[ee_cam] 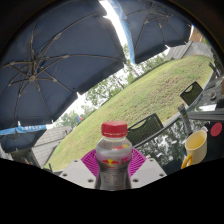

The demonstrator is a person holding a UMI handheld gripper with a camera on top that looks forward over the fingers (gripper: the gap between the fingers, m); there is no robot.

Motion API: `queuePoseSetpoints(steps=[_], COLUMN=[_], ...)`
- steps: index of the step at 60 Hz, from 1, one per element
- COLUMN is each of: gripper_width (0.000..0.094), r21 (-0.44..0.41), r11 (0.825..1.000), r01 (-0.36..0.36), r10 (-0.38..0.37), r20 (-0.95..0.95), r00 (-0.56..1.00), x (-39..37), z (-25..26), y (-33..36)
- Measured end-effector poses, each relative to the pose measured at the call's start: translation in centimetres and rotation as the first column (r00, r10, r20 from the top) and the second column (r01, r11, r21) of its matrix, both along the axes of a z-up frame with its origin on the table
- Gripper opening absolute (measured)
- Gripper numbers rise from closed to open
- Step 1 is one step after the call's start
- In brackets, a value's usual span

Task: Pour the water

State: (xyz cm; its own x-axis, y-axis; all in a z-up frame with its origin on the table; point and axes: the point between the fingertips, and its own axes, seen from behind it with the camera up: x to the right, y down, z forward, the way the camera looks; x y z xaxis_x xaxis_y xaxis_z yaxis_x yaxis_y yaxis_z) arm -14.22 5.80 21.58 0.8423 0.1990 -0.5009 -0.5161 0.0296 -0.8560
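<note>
My gripper point(113, 168) is shut on a clear plastic bottle point(113, 155) with a red cap point(114, 129) and a colourful label. The bottle stands upright between the magenta pads point(92, 161), which press on both its sides. A yellow mug point(195, 149) stands to the right, beyond the fingers, on a table edge point(205, 122). The whole view is tilted, with the lawn sloping up to the right.
Two dark blue parasols point(60, 60) spread overhead. A green lawn point(130, 105) lies ahead with trees and a house beyond. A dark chair point(145, 128) stands just behind the bottle and another point(191, 94) is further right.
</note>
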Motion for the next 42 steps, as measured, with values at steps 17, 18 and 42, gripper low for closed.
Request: queuePoseSetpoints(steps=[17, 18, 42], gripper_width=[0.0345, 0.0344, 0.0346], r21=[-0.039, -0.043, -0.071], r11=[0.996, 0.994, 0.955], r01=[-0.082, -0.100, -0.288], r10=[0.022, 0.025, 0.000], r20=[-0.772, -0.802, -0.970], r00=[0.636, 0.597, 0.242], x=[12.6, 13.1, 13.3], z=[-0.9, -1.3, -4.7], y=[3.5, 3.5, 4.8])
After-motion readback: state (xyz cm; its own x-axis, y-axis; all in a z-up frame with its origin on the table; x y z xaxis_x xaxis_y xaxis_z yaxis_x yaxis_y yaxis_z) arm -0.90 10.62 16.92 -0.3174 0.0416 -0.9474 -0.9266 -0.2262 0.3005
